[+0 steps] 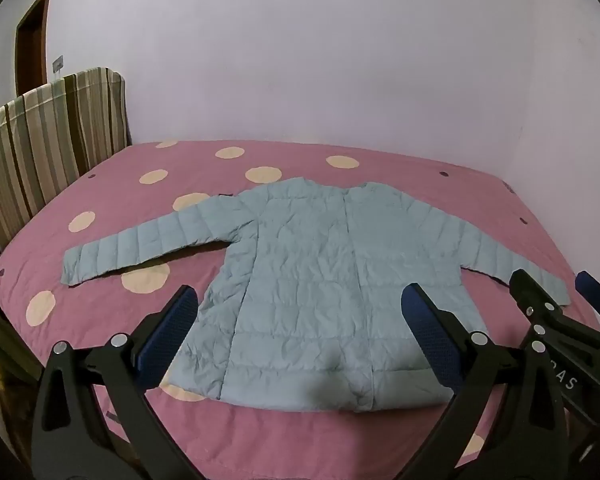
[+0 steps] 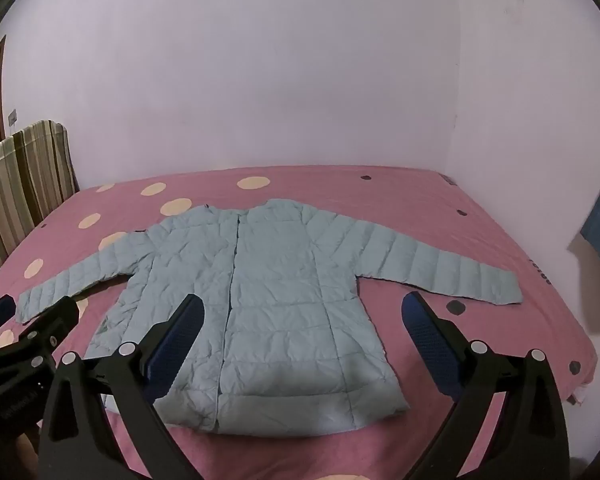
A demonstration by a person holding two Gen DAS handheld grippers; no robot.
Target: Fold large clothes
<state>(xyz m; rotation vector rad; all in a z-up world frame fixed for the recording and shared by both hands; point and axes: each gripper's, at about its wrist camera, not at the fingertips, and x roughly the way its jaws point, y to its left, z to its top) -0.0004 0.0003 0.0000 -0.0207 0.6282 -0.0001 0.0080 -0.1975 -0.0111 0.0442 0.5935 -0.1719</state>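
Observation:
A light blue quilted jacket (image 1: 320, 264) lies flat on the pink bed, front up, closed down the middle, both sleeves spread outward. It also shows in the right wrist view (image 2: 268, 308). My left gripper (image 1: 300, 336) is open and empty, held above the jacket's hem. My right gripper (image 2: 302, 340) is open and empty, held above the hem's right half. The right gripper shows at the right edge of the left wrist view (image 1: 556, 300). The left gripper shows at the left edge of the right wrist view (image 2: 32, 320).
The bed cover (image 1: 372, 172) is pink with cream dots. A striped headboard (image 1: 40, 140) stands at the left. Pale walls close the far side and the right side (image 2: 520, 120). A brown door (image 1: 32, 52) is far left.

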